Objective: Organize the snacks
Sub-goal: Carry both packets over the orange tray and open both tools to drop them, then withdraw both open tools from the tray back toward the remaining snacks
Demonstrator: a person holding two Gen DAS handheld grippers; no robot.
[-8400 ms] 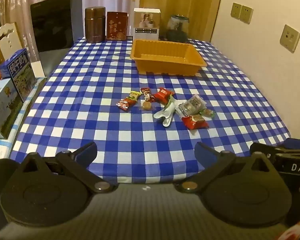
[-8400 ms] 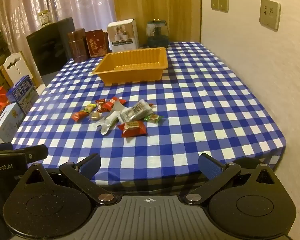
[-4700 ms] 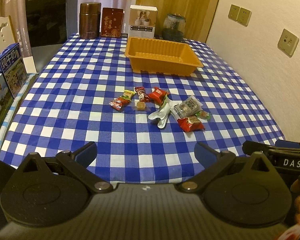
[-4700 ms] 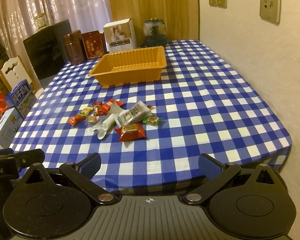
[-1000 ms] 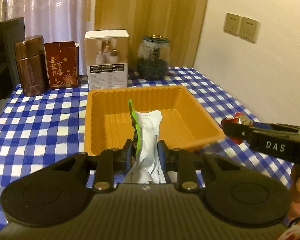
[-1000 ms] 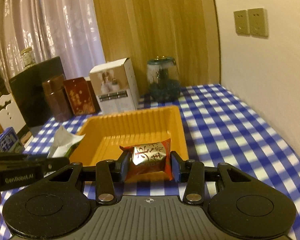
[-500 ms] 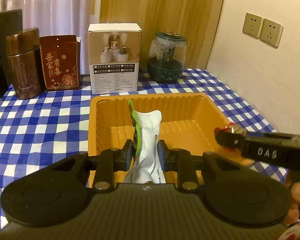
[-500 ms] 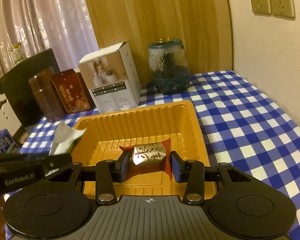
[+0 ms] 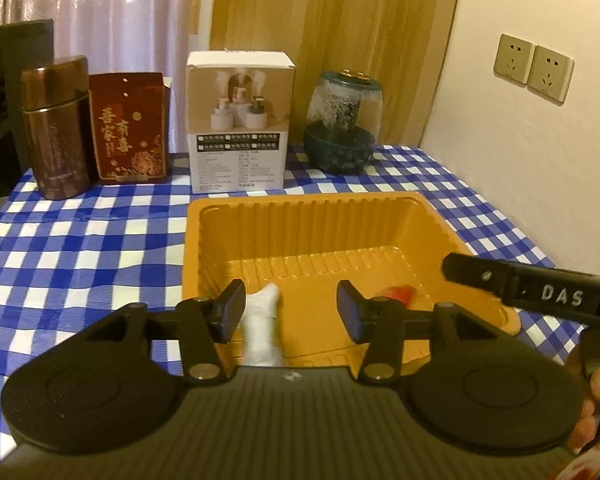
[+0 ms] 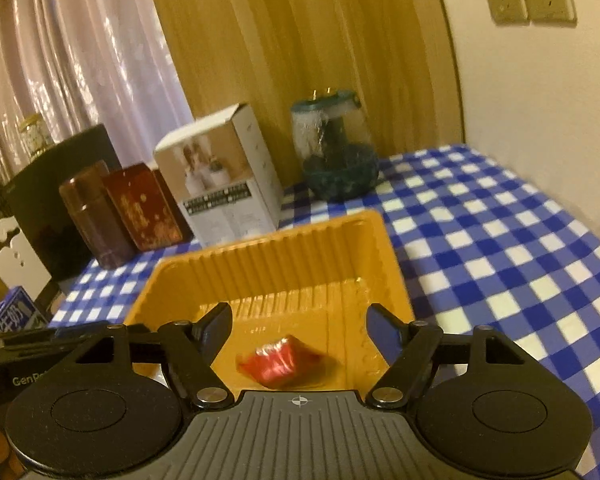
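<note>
Release step over orange tray (image 9: 312,216). Left gripper (image 9: 291,312) opening, white packet (image 9: 262,328) dropping free inside tray. Right gripper (image 10: 298,330) opening, red candy (image 10: 280,364) loose on tray floor. Widen both jaws fully before withdrawing from tray.

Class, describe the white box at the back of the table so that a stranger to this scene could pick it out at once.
Start at the orange tray on the blue-checked tablecloth and look just behind its far rim. The white box stands upright there, between a dark red carton and a glass dome on a dark base. It alone is white, with a product photo above black label strips.
</note>
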